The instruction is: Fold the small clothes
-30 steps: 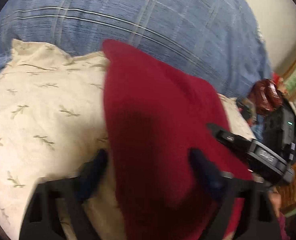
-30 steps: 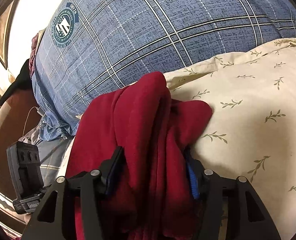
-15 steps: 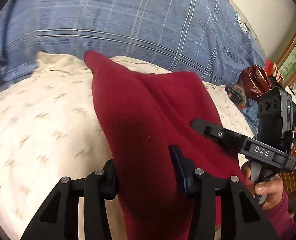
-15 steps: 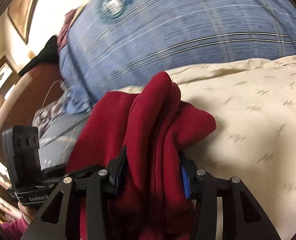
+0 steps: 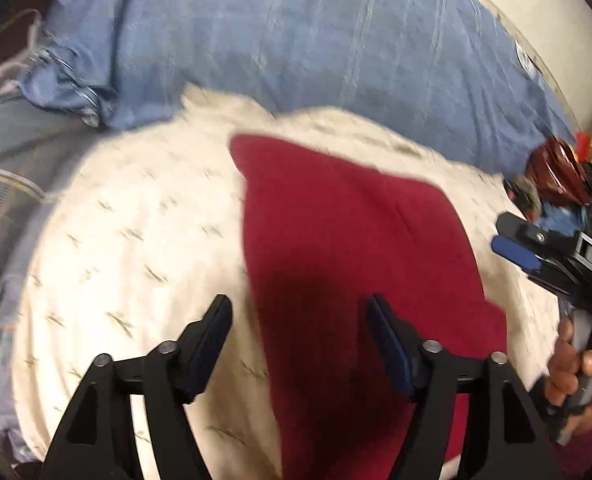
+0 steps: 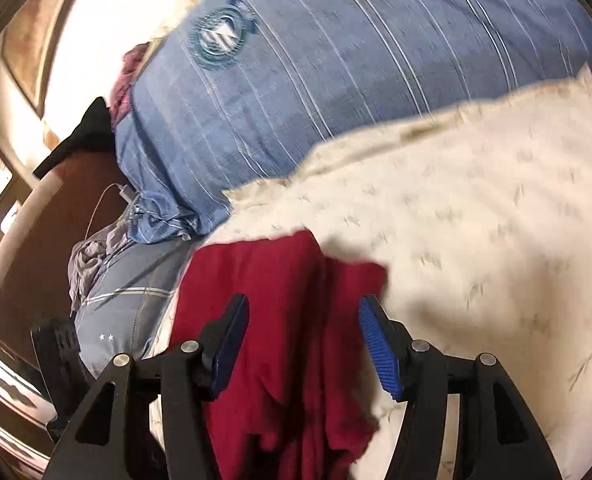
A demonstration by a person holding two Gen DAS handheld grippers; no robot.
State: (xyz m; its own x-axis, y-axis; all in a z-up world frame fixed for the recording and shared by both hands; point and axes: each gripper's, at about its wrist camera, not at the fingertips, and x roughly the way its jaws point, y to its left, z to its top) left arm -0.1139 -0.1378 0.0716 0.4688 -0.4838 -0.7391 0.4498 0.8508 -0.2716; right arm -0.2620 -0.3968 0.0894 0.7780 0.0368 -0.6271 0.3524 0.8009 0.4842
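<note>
Both grippers now drawn back from the red garment (image 5: 351,264), jaws just opened, nothing pinched between them any more. Half a second ago: cloth squeezed in each. Left gripper (image 5: 299,344) wide apart, pads clear of the fabric, garment's near edge showing below and between them. Right gripper (image 6: 303,344) likewise spread, blue pads standing off the bunched red folds underneath. Also visible at 3 o'clock in the left view: right gripper (image 5: 535,252) and the hand (image 5: 575,368) holding its handle.

Red garment lying folded on the cream leaf-print pillow (image 5: 128,248), a long slab running from 12 toward 6 o'clock in the left view. From the right view, rumpled layers at 6 o'clock, one flap (image 6: 355,280) poking out toward 2 o'clock. Blue plaid bedding (image 5: 296,60) behind, at 12 o'clock.

Probably a fold just released. To finish it well: check edges for alignment, tuck in the stray flap, smooth the lumpy side flat before the next crease. Lifting straight away from the cloth likely safest, so pads do not drag layers apart.
</note>
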